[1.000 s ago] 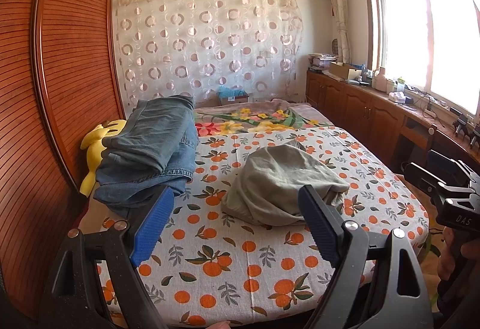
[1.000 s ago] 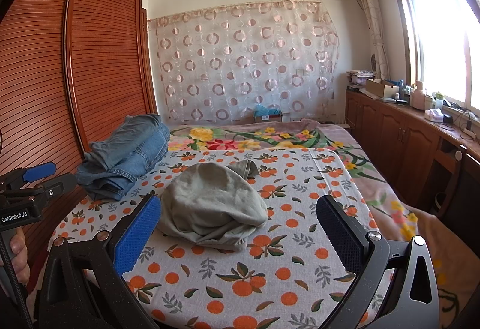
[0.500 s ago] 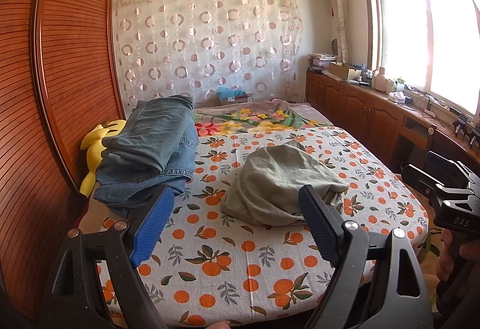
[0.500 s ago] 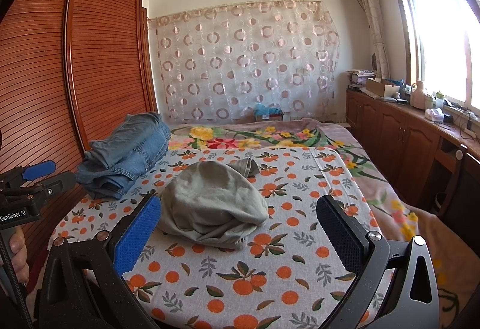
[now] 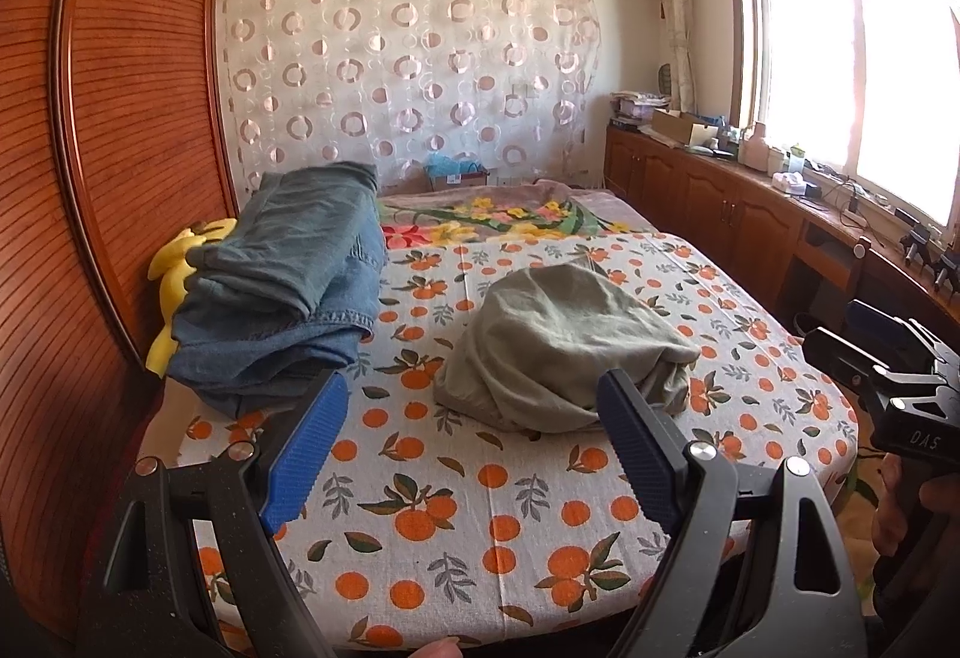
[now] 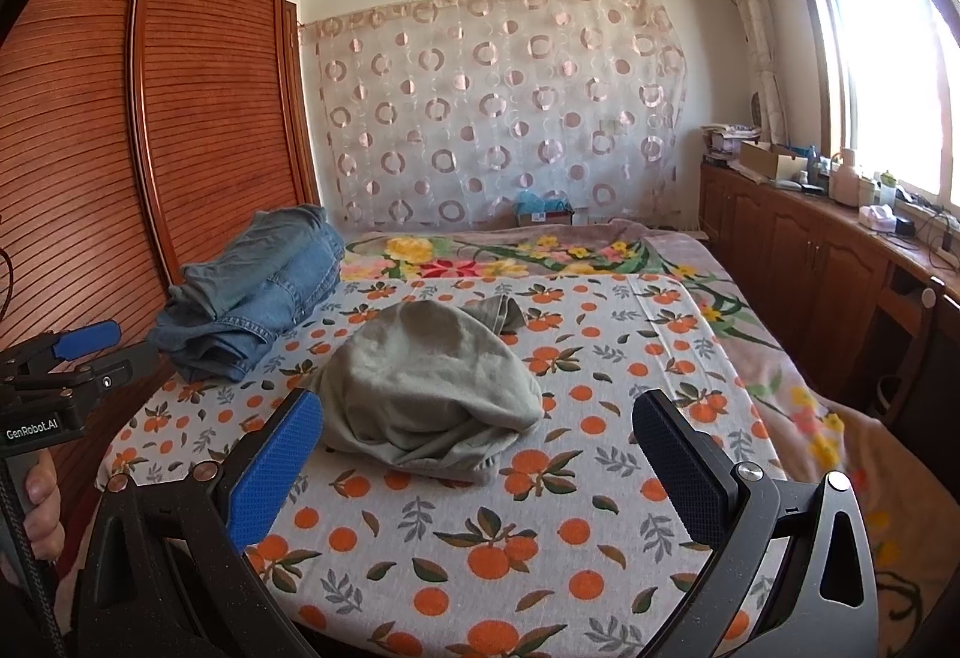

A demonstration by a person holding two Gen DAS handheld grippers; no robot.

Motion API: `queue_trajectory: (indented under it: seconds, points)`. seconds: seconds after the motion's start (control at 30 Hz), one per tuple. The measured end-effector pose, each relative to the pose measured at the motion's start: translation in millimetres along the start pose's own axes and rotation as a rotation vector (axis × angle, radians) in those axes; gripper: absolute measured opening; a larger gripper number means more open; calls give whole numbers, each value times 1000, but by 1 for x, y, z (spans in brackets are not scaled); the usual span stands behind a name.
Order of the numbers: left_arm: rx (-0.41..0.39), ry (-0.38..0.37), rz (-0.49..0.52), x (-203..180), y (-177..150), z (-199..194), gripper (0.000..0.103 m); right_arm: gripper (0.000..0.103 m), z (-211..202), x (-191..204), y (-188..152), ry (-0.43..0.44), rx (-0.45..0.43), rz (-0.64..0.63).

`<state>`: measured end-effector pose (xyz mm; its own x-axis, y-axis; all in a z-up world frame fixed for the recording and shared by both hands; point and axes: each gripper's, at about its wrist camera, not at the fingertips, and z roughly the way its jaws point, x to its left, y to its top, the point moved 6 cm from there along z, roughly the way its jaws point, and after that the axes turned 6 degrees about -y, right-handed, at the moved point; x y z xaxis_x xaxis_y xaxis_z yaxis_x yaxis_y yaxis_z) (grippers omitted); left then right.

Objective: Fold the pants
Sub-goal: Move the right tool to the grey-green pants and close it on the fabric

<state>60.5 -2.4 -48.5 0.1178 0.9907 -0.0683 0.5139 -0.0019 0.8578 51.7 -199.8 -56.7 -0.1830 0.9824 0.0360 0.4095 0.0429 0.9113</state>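
Note:
Crumpled grey-green pants (image 5: 558, 352) lie in a heap in the middle of the bed's orange-print sheet (image 5: 468, 490); they also show in the right wrist view (image 6: 432, 388). My left gripper (image 5: 474, 430) is open and empty, held above the bed's near edge, just short of the heap. My right gripper (image 6: 480, 448) is open and empty, held in front of the heap, and also shows at the right edge of the left wrist view (image 5: 870, 352).
Folded blue jeans (image 5: 288, 280) are stacked at the bed's left, by a yellow plush toy (image 5: 180, 268). A wooden slatted wardrobe (image 5: 90, 178) stands close on the left. Wooden cabinets (image 5: 750, 226) with clutter run under the window on the right. A floral blanket (image 6: 540, 256) lies behind.

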Motion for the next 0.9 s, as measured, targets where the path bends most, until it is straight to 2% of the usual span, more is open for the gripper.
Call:
queue_trajectory:
  seconds: [0.4, 0.6, 0.7, 0.8, 0.87, 0.9]
  points:
    - [130, -44, 6, 12, -41, 54, 86, 103, 30, -11, -15, 2, 90, -9]
    - [166, -57, -15, 23, -54, 70, 86, 100, 44, -8, -21, 45, 160, -26]
    - [177, -58, -14, 26, -55, 75, 86, 93, 53, -4, -22, 69, 196, -43]
    - [179, -60, -9, 28, -55, 77, 86, 84, 62, 1, -24, 143, 253, -44]
    - [182, -55, -7, 30, -56, 79, 86, 73, 69, 6, -23, 162, 288, -72]
    - [185, -54, -8, 31, -56, 80, 86, 71, 71, 11, -21, 176, 295, -97]
